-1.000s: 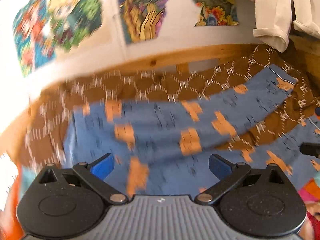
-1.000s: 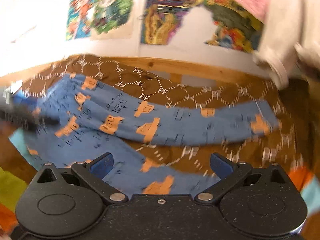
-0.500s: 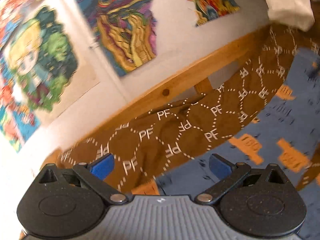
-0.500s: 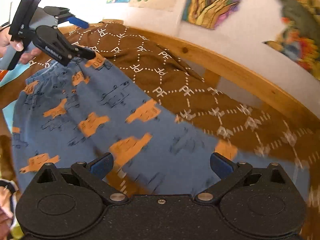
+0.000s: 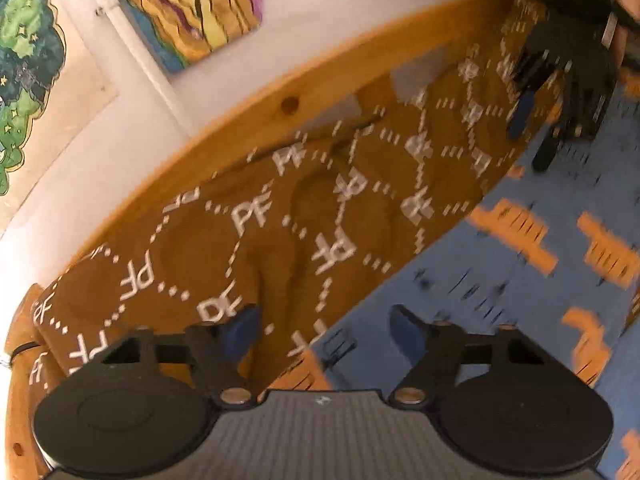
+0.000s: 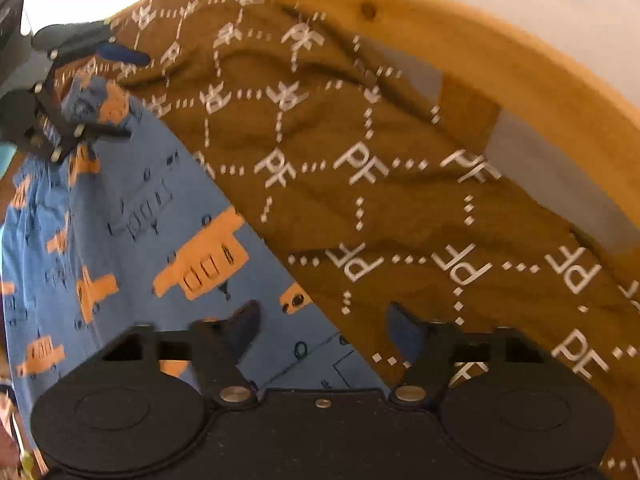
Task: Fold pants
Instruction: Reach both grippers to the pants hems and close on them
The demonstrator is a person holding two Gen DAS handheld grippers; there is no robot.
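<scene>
We see the blue pants (image 6: 120, 240) spread flat on the brown blanket (image 6: 400, 200). The left gripper (image 5: 320, 330) and right gripper (image 6: 320, 328) each straddle the pants' edge — jaws partway apart, pinching nothing that we can make out.

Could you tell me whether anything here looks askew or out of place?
Only mildly: the brown patterned blanket is rumpled into ridges beside the blue pants with orange trucks, so the pants lie on an uneven surface. Nothing looks damaged.
</scene>
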